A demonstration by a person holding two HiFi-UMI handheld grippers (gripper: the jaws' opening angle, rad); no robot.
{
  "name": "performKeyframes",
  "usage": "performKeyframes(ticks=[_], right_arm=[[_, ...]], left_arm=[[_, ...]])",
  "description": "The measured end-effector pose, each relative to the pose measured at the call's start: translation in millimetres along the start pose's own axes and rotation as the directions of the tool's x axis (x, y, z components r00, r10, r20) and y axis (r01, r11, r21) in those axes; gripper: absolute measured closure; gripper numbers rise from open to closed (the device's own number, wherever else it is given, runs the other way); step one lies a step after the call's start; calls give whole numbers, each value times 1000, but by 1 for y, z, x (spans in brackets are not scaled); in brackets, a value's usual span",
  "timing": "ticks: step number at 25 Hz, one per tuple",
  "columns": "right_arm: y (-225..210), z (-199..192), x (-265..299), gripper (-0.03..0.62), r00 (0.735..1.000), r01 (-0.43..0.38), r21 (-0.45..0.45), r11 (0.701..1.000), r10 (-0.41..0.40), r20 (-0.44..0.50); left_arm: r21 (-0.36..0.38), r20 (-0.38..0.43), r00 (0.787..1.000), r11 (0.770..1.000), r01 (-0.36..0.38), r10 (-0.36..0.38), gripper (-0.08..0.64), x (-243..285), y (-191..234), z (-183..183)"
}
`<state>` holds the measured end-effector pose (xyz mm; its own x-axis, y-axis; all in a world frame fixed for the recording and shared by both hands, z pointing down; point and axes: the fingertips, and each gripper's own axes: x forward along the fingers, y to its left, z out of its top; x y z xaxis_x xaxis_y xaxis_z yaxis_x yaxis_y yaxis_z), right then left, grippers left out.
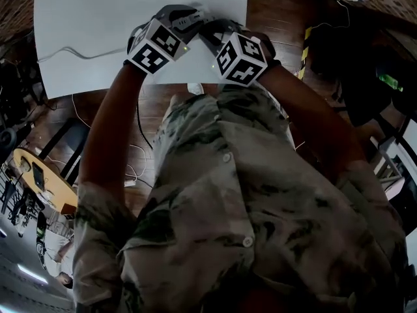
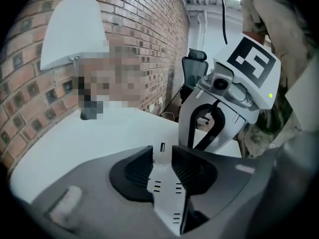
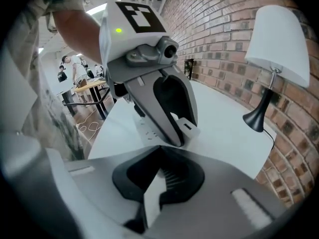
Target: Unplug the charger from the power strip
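A white power strip (image 2: 167,195) with rows of socket slots lies on the white table (image 1: 98,18). At its far end sits a white charger block (image 3: 188,127) with a small port in its face. My left gripper (image 2: 163,156) is open, and the strip and charger show in the gap between its jaws. In the right gripper view its fingers (image 3: 169,113) come down onto the strip (image 3: 146,129) right beside the charger. My right gripper (image 3: 160,151) is shut close alongside, with only a white sliver showing under its jaws. In the head view the hands hide strip and charger.
A lamp with a white shade (image 3: 279,39) and a black base (image 3: 256,118) stands on the table by the brick wall (image 3: 224,29). A thin white cable (image 1: 71,54) crosses the tabletop. Cables lie on the wooden floor (image 1: 137,168) beside the table edge.
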<state>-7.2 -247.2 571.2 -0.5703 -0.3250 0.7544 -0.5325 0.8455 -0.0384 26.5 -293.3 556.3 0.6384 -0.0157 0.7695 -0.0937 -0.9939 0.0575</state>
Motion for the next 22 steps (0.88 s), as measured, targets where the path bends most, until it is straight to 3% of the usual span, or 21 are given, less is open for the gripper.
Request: performKeyframes(ticks=[4, 13, 19, 22], right_arm=[[0, -1, -1, 586, 1000, -13, 35, 999, 13, -18], [3, -2, 1, 586, 996, -22, 76, 997, 28, -81], [7, 1, 8, 586, 993, 0, 79, 997, 9, -117], [4, 6, 10, 586, 993, -10, 96, 995, 21, -119]], left_arm=[[32, 7, 999, 999, 36, -37, 449, 4, -3, 3], [90, -69, 995, 992, 84, -78, 454, 0, -8, 0], [34, -102, 990, 994, 102, -98, 456, -6, -4, -7], [134, -139, 990, 990, 53, -35, 454, -8, -4, -9]])
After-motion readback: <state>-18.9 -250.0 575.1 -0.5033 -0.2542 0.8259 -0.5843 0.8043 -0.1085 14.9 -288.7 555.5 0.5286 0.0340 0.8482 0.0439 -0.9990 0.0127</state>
